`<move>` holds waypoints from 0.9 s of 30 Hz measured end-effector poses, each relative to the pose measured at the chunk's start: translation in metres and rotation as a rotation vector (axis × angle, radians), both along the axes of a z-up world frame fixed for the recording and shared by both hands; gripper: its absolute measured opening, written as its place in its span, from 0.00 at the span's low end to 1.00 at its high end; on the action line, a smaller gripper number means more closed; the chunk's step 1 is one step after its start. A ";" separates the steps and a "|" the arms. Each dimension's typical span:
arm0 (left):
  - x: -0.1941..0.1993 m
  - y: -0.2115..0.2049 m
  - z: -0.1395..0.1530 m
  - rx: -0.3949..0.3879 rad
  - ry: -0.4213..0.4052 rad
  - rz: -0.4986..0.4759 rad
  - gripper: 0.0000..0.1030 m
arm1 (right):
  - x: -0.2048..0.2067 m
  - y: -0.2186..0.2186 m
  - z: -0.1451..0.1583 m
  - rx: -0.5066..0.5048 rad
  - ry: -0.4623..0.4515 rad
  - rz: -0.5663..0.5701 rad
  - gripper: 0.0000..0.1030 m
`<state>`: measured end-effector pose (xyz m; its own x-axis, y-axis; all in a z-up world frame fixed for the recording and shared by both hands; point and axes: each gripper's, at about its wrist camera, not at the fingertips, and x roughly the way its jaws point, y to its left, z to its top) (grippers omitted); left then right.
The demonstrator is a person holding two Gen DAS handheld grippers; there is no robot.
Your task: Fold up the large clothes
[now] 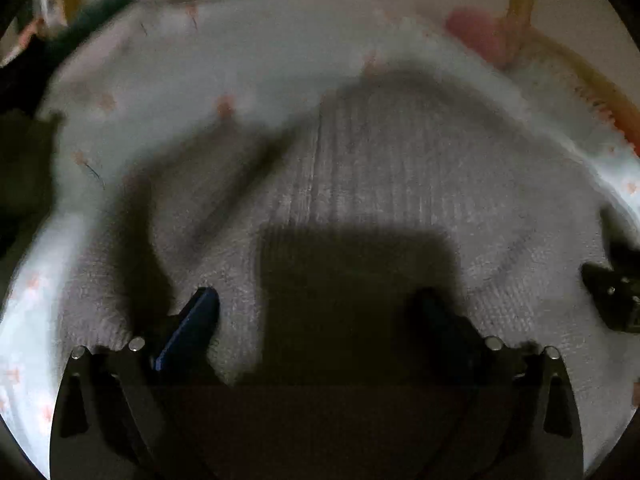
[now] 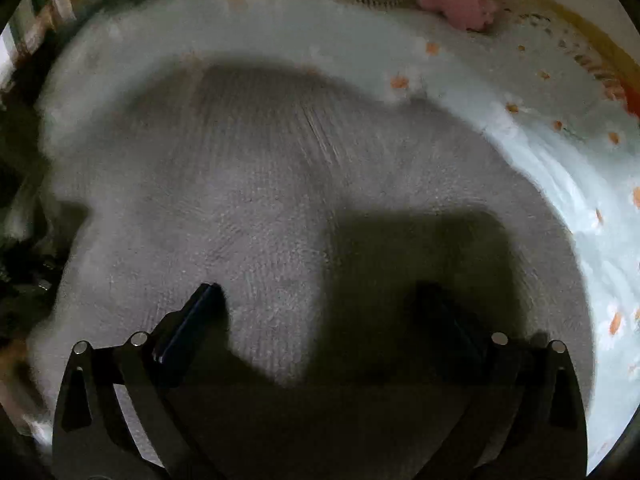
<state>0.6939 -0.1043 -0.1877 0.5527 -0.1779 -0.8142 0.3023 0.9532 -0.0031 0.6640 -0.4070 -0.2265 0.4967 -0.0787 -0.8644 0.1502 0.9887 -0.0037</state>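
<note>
A grey knit sweater lies spread on a pale flowered sheet. Left gripper and right gripper hover above it, jaws apart and empty. Soft, floppy and fairly thick, it likely handles best pinched at an edge.
</note>
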 end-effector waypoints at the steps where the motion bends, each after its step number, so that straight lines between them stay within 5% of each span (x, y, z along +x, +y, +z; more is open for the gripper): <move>1: 0.000 0.005 0.002 -0.024 -0.026 0.003 0.96 | 0.000 0.000 -0.003 -0.015 -0.026 0.002 0.98; 6: 0.003 0.006 0.002 -0.006 -0.024 0.000 0.96 | -0.012 0.013 0.020 -0.008 -0.006 -0.070 0.97; 8: 0.007 0.004 -0.004 -0.005 -0.034 0.004 0.96 | -0.028 0.025 0.042 0.028 -0.073 -0.061 0.97; 11: -0.002 0.008 -0.004 0.004 -0.059 0.013 0.96 | -0.024 0.034 0.003 -0.011 0.007 -0.028 0.98; 12: -0.009 0.010 -0.002 0.005 -0.062 0.013 0.96 | -0.024 0.035 -0.003 -0.017 -0.044 -0.015 0.98; 15: -0.004 0.005 -0.005 0.007 -0.060 0.015 0.96 | -0.033 0.033 0.011 0.025 -0.060 -0.042 0.97; 21: 0.002 0.003 -0.005 0.008 -0.075 0.020 0.96 | -0.129 0.000 0.053 0.526 -0.270 -0.210 0.97; 27: 0.003 0.000 -0.006 0.010 -0.075 0.021 0.96 | -0.182 -0.026 -0.023 1.066 -0.249 -0.456 0.98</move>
